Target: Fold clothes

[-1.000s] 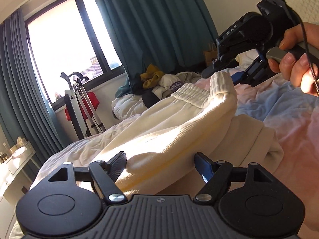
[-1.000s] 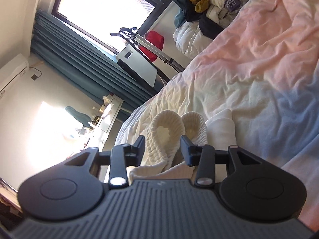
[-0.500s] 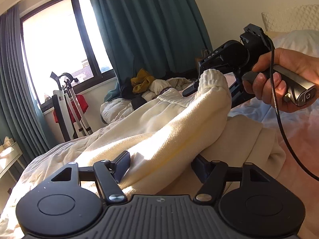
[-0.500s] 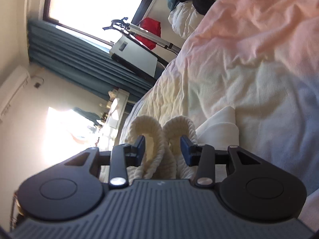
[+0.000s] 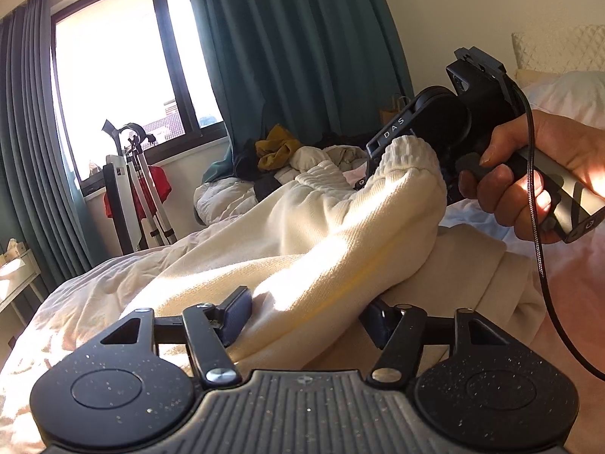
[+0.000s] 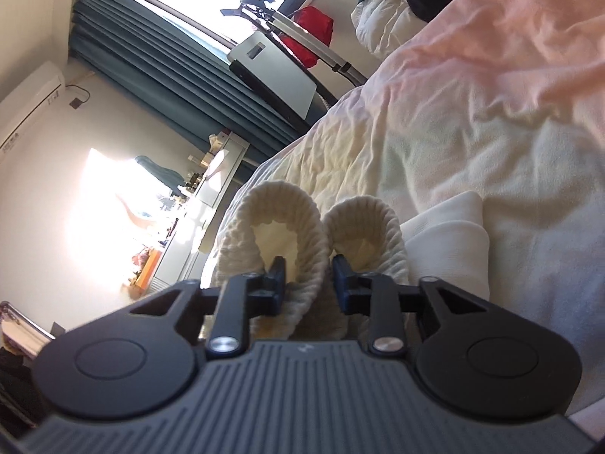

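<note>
On a sunlit bed (image 5: pixel 567 276), cream sweatpants (image 5: pixel 302 234) hang lifted between two grippers; the right gripper (image 6: pixel 308 276) pinches the ribbed cuffs (image 6: pixel 287 219); the left gripper (image 5: pixel 306 312) clamps bunched fabric; teal curtains (image 5: pixel 295 56) behind.

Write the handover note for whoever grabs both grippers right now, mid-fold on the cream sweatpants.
Left gripper: shut on the cream sweatpants, mid-leg.
Right gripper: shut on the ribbed cuffs, both bunched together, raised above the bed.
Done: legs appear doubled, cuff end lifted over the waistband part lying on the bed.
Left: probably lay the cuffs down on it, release, smooth. Unfolded clothes pile waits by the window.
</note>
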`<state>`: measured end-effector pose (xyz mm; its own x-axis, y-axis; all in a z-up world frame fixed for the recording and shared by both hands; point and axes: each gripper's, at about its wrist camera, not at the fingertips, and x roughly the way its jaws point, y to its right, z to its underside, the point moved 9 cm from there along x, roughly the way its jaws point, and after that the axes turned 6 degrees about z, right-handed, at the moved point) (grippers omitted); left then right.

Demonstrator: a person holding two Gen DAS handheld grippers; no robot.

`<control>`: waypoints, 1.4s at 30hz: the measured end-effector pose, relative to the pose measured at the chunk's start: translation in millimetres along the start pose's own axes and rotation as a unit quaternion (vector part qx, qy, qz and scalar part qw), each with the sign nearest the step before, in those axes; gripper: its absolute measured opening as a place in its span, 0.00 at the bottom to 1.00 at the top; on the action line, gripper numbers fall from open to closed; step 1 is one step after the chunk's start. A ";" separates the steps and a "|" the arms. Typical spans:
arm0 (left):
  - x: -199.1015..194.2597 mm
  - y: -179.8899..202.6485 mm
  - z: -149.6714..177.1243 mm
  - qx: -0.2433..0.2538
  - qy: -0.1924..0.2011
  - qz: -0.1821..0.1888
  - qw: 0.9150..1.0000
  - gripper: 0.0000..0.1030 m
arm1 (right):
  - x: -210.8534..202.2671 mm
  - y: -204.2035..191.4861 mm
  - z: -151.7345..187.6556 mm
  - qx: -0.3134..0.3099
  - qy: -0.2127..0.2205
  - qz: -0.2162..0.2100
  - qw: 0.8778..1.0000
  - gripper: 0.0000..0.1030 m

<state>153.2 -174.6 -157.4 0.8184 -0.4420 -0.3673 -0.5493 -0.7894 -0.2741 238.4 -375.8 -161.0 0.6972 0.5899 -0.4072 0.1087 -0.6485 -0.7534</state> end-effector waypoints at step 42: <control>-95.1 -30.5 -27.3 -0.221 0.055 0.106 0.968 0.86 | -144.5 14.1 59.1 0.068 0.128 0.152 0.978 0.81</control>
<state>96.7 -120.1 -89.8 0.7208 -0.6381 -0.2708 -0.6016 -0.7699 0.2127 97.3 -441.7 -143.3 0.8391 0.2281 -0.4938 -0.2147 -0.6952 -0.6860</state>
